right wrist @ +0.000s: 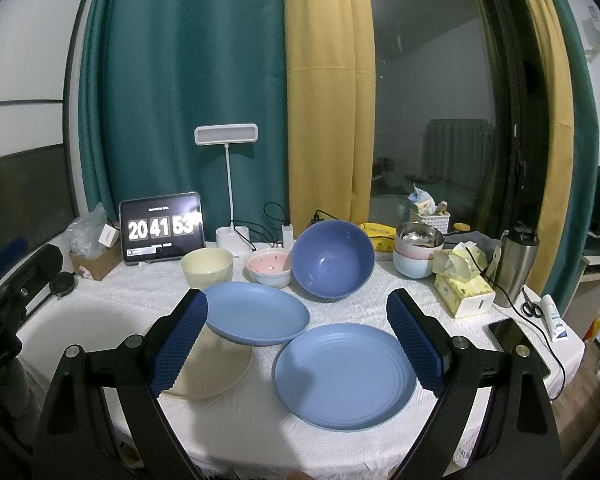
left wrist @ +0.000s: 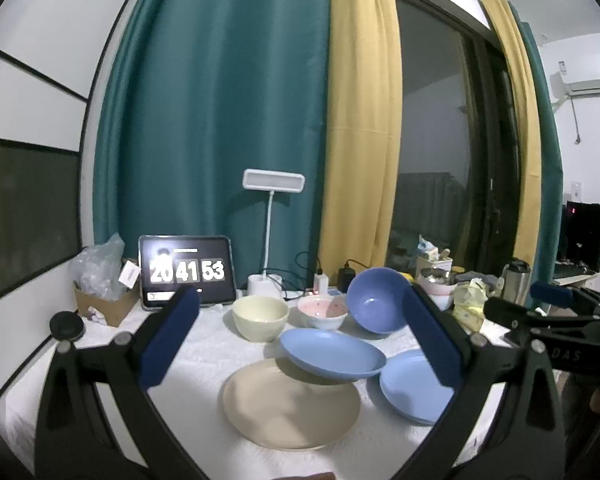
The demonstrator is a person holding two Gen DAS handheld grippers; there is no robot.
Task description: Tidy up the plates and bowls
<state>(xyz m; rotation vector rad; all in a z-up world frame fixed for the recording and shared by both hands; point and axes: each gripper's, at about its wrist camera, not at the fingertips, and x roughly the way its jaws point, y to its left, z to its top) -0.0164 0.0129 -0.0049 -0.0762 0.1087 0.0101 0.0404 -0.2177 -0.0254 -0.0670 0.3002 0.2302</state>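
The near edge of the table [right wrist: 260, 432] is cut off by the frame and by both claw bodies. In the right wrist view the cream plate [right wrist: 216, 368] is half hidden behind the right claw's left finger [right wrist: 178, 344], and the small blue plate [right wrist: 256, 314] covers its far part. Whether that small plate rests on the cream plate's rim or floats above it is hard to tell; the left wrist view shows it tilted, with a shadow on the cream plate [left wrist: 290, 406] beneath it. The big blue bowl [right wrist: 332, 258] also leans over, its mouth turned toward the camera; what props it up is not visible.

The left claw [left wrist: 300, 338] stands wide open and holds nothing. The small blue plate [left wrist: 332, 354] sits between its fingers and a little farther, the cream plate just below. The large blue plate [left wrist: 414, 388] is partly hidden behind its right finger.

The right claw [right wrist: 298, 342] is also spread open and empty. The large blue plate [right wrist: 344, 374] lies flat between its fingers, just beyond the tips.

Farther back stand a cream bowl [right wrist: 207, 266] and a pink bowl [right wrist: 269, 266] side by side, left of the blue bowl. At far right, stacked bowls [right wrist: 416, 256] sit beside a tissue box [right wrist: 462, 286].
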